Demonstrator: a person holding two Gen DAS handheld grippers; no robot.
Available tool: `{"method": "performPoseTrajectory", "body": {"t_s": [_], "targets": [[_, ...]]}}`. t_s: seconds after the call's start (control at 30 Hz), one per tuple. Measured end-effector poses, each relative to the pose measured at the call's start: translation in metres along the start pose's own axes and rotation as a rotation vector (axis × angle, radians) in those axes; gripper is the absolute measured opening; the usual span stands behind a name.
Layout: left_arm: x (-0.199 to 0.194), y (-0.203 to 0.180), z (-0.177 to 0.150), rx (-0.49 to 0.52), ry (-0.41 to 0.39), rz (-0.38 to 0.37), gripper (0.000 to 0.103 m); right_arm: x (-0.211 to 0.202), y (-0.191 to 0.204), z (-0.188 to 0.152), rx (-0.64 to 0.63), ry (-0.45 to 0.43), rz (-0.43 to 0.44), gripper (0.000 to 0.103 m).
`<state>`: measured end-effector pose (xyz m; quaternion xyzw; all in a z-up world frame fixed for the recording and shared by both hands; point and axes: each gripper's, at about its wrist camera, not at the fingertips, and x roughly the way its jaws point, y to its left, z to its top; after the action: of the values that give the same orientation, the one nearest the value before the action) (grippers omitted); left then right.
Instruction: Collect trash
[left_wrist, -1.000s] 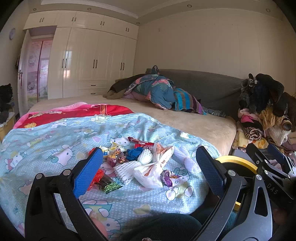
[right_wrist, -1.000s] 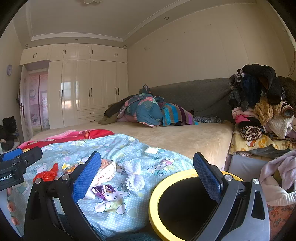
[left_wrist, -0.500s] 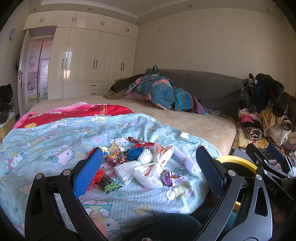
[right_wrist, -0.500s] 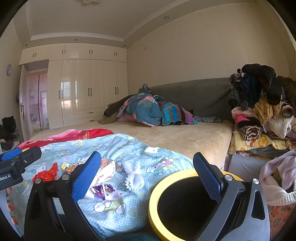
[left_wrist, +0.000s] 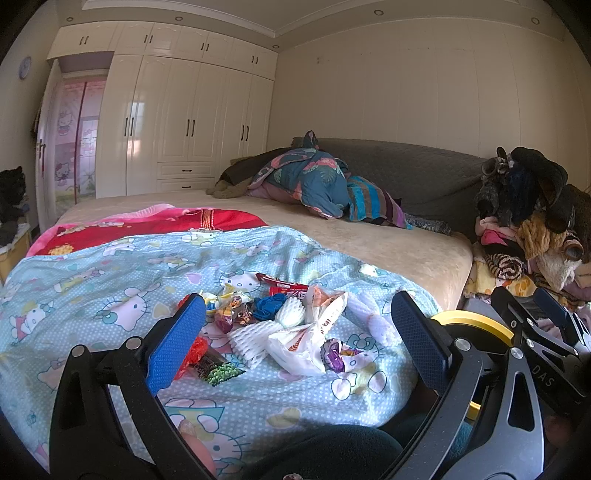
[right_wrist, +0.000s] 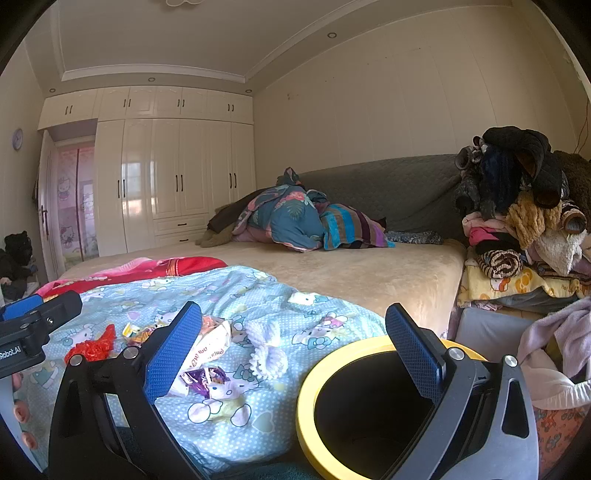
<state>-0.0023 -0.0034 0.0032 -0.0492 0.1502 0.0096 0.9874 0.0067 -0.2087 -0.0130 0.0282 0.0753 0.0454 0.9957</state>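
Note:
A heap of trash lies on the light blue cartoon-print blanket (left_wrist: 110, 280): white foam fruit nets (left_wrist: 255, 339), a white plastic bag (left_wrist: 306, 336), a purple candy wrapper (left_wrist: 334, 356), a red wrapper (left_wrist: 282, 283), a green-and-black packet (left_wrist: 218, 371). My left gripper (left_wrist: 295, 339) hangs open just short of the heap, holding nothing. A black bin with a yellow rim (right_wrist: 369, 406) stands at the bed's near right corner. My right gripper (right_wrist: 293, 350) is open and empty above the bin's rim. From the right wrist I see the foam net (right_wrist: 267, 354) and purple wrapper (right_wrist: 205, 376).
The beige bed (left_wrist: 388, 247) stretches back to a grey headboard, with bundled quilts (left_wrist: 317, 184) on it. A pile of clothes (right_wrist: 524, 221) rises at the right. White wardrobes (left_wrist: 184, 122) line the far wall. A red blanket (left_wrist: 147, 225) lies left.

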Motion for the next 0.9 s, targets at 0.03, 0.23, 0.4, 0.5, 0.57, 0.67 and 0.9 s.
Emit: {"method": "performPoseTrajectory", "body": {"t_s": [0.03, 0.23, 0.4, 0.5, 0.57, 0.67, 0.9], "targets": [[0.0, 0.0, 0.0, 0.001, 0.0, 0.0, 0.093, 0.0, 0.0, 0.0, 0.0, 0.0, -0.001, 0.097], [0.0, 0.0, 0.0, 0.001, 0.0, -0.001, 0.093, 0.0, 0.0, 0.0, 0.001, 0.0, -0.001, 0.097], [0.0, 0.003, 0.004, -0.006, 0.007, -0.015, 0.093, -0.001, 0.0, -0.002, 0.003, 0.005, 0.005, 0.097], [0.0, 0.011, 0.008, -0.034, 0.017, -0.043, 0.093, 0.001, 0.001, -0.004, 0.005, 0.016, 0.022, 0.097], [0.001, 0.014, 0.009, -0.066, 0.026, -0.048, 0.093, 0.004, 0.003, -0.006, 0.001, 0.026, 0.032, 0.097], [0.003, 0.022, 0.008, -0.091, 0.034, -0.04, 0.093, 0.011, 0.01, -0.008, 0.002, 0.057, 0.08, 0.097], [0.006, 0.048, 0.013, -0.123, 0.025, 0.033, 0.093, 0.031, 0.04, 0.002, -0.024, 0.12, 0.193, 0.097]]}}
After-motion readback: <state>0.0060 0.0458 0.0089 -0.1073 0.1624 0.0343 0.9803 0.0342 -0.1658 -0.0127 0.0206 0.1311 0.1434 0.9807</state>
